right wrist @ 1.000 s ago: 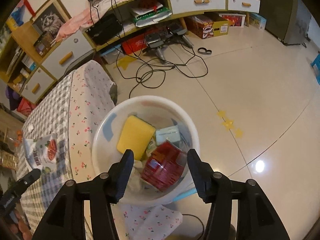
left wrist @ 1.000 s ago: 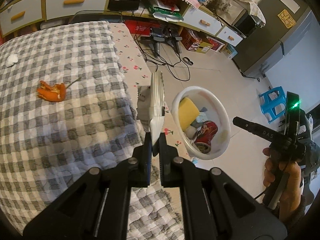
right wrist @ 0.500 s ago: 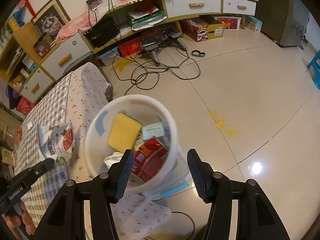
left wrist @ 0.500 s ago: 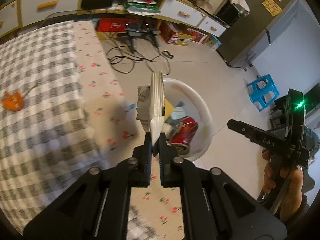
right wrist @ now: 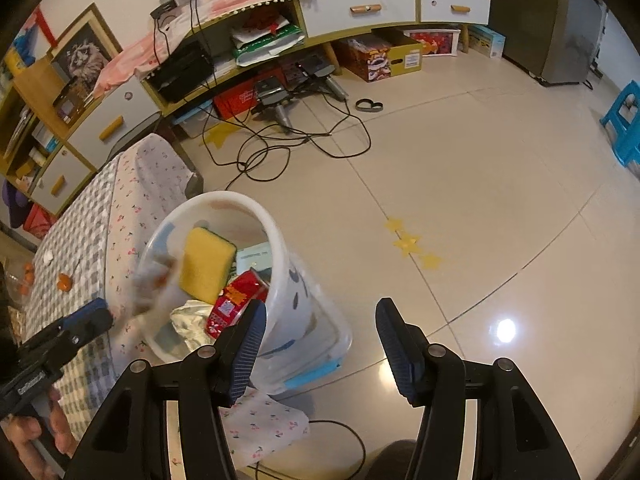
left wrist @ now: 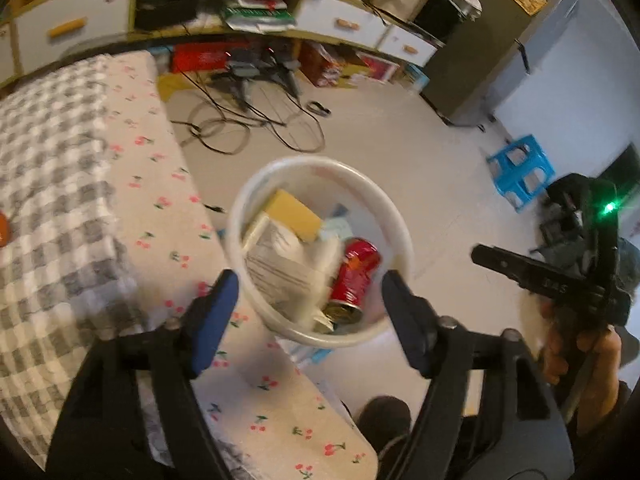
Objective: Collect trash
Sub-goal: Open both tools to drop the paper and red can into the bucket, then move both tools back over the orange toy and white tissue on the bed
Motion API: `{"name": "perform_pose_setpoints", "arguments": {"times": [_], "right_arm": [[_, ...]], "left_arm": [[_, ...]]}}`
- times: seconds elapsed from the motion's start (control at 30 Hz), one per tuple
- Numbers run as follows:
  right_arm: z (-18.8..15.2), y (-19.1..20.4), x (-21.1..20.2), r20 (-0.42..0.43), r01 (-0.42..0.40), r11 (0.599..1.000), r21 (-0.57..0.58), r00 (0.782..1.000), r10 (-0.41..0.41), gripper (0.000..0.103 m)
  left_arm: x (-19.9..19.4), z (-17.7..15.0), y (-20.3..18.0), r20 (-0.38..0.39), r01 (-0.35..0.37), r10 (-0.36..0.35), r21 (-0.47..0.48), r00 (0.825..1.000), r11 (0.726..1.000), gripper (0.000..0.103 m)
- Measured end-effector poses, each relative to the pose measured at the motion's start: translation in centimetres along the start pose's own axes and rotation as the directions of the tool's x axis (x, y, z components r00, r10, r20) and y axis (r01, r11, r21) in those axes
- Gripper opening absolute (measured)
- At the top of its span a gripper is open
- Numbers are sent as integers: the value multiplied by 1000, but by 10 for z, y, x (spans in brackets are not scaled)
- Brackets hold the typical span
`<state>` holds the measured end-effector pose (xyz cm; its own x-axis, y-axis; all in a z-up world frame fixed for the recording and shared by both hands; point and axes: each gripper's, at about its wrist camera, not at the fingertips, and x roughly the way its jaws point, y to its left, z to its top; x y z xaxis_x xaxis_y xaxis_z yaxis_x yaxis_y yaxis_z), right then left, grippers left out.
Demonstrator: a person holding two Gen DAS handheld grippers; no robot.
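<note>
Left gripper (left wrist: 308, 300) hangs wide open over the white bin (left wrist: 394, 224), a snack wrapper (left wrist: 280, 264) lying inside beside the red can (left wrist: 356, 276): drop looks done. Right gripper (right wrist: 320, 332) is open, empty. Next target, likely the orange peel (right wrist: 64, 282) on the checkered bed (left wrist: 52, 168); floor cables (right wrist: 280, 148) lie beyond.

— Left wrist view: looking steeply down from above the white bin (left wrist: 320, 248), close, bed (left wrist: 80, 208) left of it?

— Yes. Right wrist view: down past the same white bin (right wrist: 224, 272) from its other side, facing the floor beyond. Bin and bed shared.
</note>
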<state>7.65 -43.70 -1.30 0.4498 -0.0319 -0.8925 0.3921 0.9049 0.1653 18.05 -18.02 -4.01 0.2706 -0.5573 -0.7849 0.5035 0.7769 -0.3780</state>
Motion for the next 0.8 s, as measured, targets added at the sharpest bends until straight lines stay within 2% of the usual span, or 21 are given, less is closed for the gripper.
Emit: {"name": "perform_pose_setpoints", "arguments": {"times": [0.4,0.67,0.8], "right_arm": [[2,14,0,4,-16,1000,-20,1000,17,62],[3,44,1,4,-44,997,-56,999,44,63],[5,61,2,2,-61,995,-74,998,61,64]], "left_arm": [[-19,-11,22,-8,-96,96,-55,995,994,82],[-44,-21,52,-8,-177,177,-118,984,977,84],[-60,-28,72,-10,-232,234,-160,972,959,86]]}}
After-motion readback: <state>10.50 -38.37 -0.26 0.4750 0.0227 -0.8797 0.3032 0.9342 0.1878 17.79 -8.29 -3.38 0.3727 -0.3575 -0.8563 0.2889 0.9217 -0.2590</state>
